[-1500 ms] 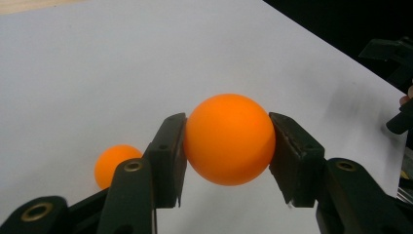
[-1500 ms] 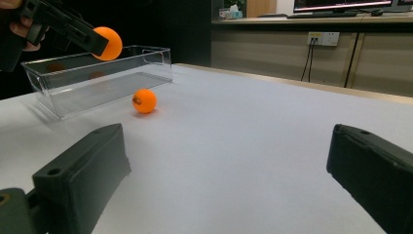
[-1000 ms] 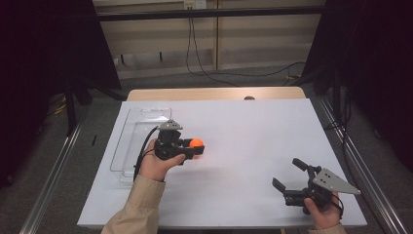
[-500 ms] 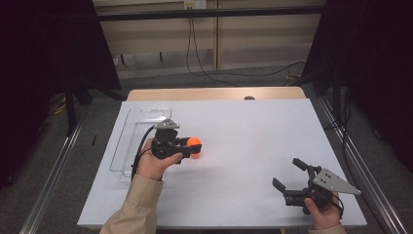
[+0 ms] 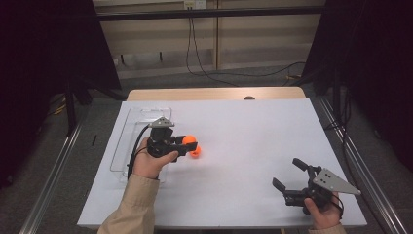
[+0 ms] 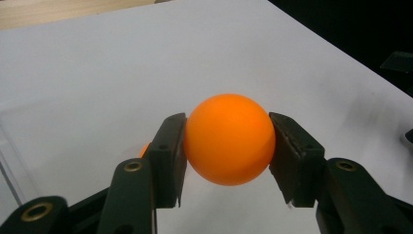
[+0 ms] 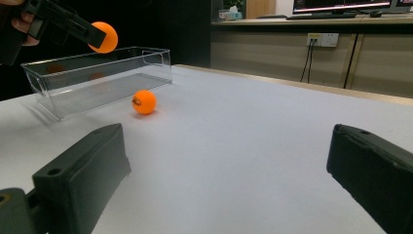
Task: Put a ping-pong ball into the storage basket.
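Your left gripper clamps one orange plastic ball; clear plastic bin awaits, second orange ball remains on the worktop, right gripper gapes empty.

**Materials and surface finishes of the objects shown**

The held ball is seen as smooth orange plastic with a matt to faintly satin sheen; the second ball, of the same finish, carries a small printed mark. The jaws of the left gripper are formed of matt black plastic, with brass-coloured metal inserts set at the pivots. The jaws of the right gripper show the same dull black plastic, and a grey, flat, matt plate is mounted on top. The bin is of clear, glossy plastic. The worktop is covered by a smooth, matt white sheet, with pale wood exposed at its far edge. The sleeve is of beige woven cloth.
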A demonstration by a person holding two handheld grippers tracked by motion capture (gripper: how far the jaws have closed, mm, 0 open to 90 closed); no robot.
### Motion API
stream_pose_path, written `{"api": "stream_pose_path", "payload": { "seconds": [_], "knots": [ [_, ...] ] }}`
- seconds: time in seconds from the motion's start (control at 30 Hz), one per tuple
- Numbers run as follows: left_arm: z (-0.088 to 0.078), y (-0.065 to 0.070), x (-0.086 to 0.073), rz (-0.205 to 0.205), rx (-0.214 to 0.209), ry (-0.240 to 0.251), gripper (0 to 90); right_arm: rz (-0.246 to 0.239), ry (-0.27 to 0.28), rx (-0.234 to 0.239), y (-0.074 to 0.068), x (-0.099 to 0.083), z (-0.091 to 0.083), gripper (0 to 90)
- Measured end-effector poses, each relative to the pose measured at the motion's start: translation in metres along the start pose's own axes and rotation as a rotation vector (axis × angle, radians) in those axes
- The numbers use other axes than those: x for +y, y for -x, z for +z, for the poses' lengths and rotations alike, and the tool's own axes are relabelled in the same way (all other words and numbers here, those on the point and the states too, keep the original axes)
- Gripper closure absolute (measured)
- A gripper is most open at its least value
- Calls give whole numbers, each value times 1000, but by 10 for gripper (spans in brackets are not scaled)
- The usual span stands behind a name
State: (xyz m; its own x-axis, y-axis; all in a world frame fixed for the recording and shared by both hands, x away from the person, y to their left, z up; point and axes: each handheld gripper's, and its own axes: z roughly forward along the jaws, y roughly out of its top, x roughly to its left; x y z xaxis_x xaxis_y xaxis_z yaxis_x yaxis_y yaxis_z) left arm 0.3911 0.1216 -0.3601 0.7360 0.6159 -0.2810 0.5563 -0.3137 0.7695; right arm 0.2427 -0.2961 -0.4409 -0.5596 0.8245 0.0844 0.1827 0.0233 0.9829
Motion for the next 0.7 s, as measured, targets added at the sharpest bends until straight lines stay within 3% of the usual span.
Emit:
{"api": "stream_pose_path", "payload": {
  "seconds": [0.7],
  "knots": [
    [-4, -7, -1, -12, 22, 1, 509, 0, 2, 1, 0, 0, 0, 7]
  ]
}}
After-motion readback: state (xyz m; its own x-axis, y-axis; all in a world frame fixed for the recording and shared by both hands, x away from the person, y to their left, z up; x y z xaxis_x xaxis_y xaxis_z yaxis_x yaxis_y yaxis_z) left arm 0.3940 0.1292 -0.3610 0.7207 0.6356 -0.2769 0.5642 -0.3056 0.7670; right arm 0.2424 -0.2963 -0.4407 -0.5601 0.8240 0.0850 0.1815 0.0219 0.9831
